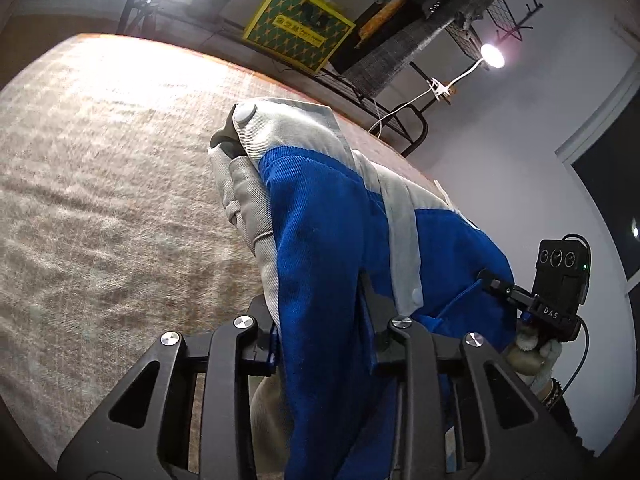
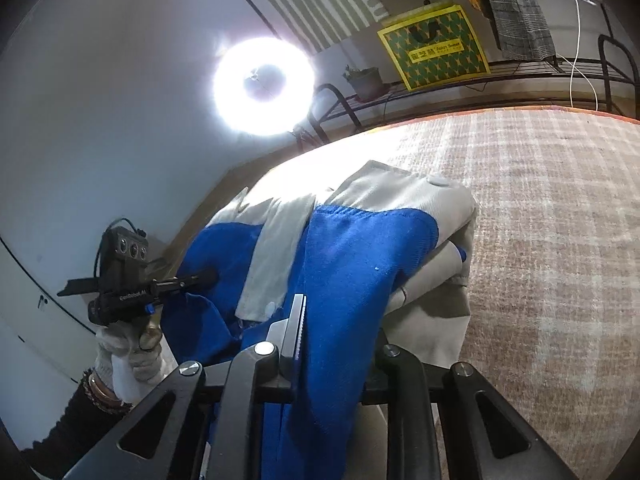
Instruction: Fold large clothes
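Two hand-held grippers: each is clamped on the same garment, one at either side.
Surface: a bed (image 1: 100, 168) covered with a beige plaid blanket fills most of both views.
Garment: a blue and light grey jacket (image 1: 328, 220) is held up over the blanket between the two tools, its far end drooping toward the blanket; grey bands and white snap buttons are seen along its edge.
Left hand-held gripper (image 1: 324, 344): blue cloth is pinched between its jaws and hangs down past them.
Right hand-held gripper (image 2: 332, 344): blue cloth is gripped between its jaws, with one ridged finger pad (image 2: 298, 328) showing beside the fold.
Hands: a white-gloved hand (image 2: 128, 352) is seen on the handle of the left tool, with bracelets at the wrist.
Background: a metal rack (image 2: 520, 72) stands past the bed, carrying a yellow and green bag (image 2: 436, 44) and a small potted plant (image 2: 366, 80).
Lights: a ring light (image 2: 262, 86) glares against the wall; a small clip lamp (image 1: 492, 56) is fixed to the rack.
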